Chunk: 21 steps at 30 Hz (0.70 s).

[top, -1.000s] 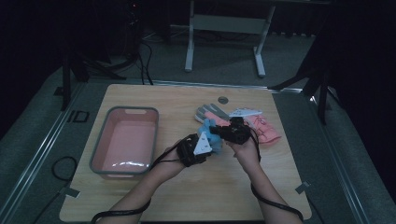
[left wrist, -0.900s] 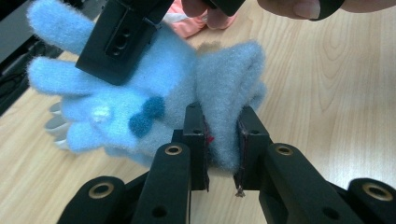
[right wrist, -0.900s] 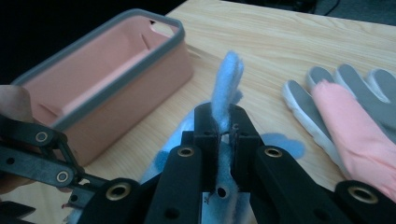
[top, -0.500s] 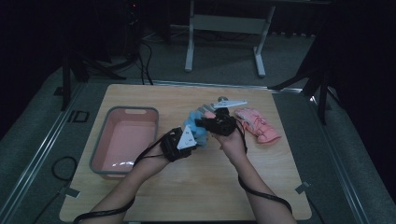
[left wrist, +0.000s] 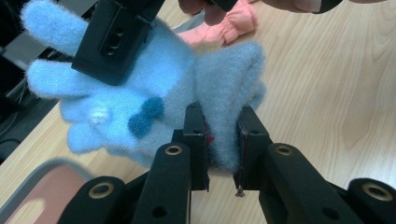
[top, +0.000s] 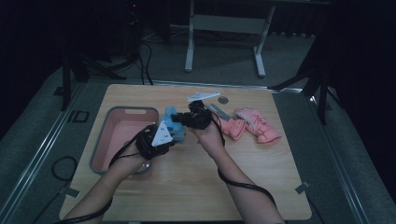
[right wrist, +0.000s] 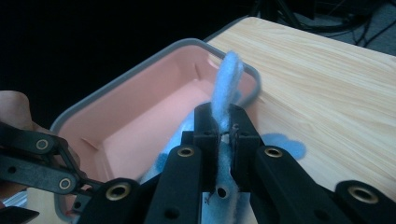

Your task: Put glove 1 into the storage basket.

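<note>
You have the blue glove (left wrist: pixel 154 100) held in the air between both tongs, just beside the near right corner of the pink tray (top: pixel 108 140) and above the wooden surface (top: pixel 261 168). Your left tongs (left wrist: pixel 223 140) are narrowed onto the thick cuff end of it, with plenty of fleece between the jaws, so that hold looks sound. Your right tongs (right wrist: pixel 225 126) are nearly closed on a thin fold at the finger end, and that is the weak point: the fabric is soft and fuzzy, and if you pull the two hands apart it may slide out of that shallow pinch. Should it slip, the glove would likely swing from the cuff and could drape over the tray's rim instead of landing inside. If the tray is where it goes, let go of both ends together once it hangs over the basin; releasing one side first may drag it back onto the surface. The pink gloves (top: pixel 254 125) lie well to the right of the tray, out of harm's way.
</note>
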Available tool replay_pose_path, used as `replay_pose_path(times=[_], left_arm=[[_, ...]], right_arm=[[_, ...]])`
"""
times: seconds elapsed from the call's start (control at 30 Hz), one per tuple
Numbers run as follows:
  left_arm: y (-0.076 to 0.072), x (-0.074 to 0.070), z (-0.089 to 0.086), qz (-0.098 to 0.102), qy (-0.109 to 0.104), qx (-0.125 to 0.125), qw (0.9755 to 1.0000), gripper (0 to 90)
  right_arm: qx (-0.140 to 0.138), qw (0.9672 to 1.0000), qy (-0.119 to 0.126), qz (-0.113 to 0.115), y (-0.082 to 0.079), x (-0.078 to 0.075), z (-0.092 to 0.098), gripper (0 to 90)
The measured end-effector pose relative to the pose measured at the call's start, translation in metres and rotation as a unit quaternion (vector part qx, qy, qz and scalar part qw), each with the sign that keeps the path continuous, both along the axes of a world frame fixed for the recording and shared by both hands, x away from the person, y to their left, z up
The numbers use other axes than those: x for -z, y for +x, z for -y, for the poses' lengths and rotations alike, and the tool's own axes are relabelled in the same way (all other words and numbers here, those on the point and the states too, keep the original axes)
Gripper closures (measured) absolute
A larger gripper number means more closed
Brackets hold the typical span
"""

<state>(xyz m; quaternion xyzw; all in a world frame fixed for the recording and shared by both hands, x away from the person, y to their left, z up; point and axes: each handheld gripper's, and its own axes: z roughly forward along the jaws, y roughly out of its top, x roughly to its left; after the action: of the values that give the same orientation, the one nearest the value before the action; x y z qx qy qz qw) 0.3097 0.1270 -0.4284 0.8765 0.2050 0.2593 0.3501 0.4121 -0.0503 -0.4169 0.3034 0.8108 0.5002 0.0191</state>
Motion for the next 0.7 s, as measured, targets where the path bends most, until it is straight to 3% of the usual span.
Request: replay_pose_path(times=[0.37, 0.47, 0.7], left_arm=[[-0.014, -0.005, -0.046, 0.002, 0.011, -0.046, 0.9989, 78.5], [-0.019, -0.004, -0.064, -0.002, 0.008, -0.064, 0.9979, 78.5], [-0.026, 0.006, -0.093, -0.017, 0.009, -0.096, 0.9953, 78.5]], right_arm=[[-0.043, 0.9991, 0.002, -0.003, 0.001, -0.006, -0.061, 84.5], [-0.06, 0.9982, 0.001, -0.005, 0.0, -0.006, -0.086, 84.5], [-0.082, 0.9966, -0.005, -0.013, -0.001, 0.002, -0.118, 84.5]])
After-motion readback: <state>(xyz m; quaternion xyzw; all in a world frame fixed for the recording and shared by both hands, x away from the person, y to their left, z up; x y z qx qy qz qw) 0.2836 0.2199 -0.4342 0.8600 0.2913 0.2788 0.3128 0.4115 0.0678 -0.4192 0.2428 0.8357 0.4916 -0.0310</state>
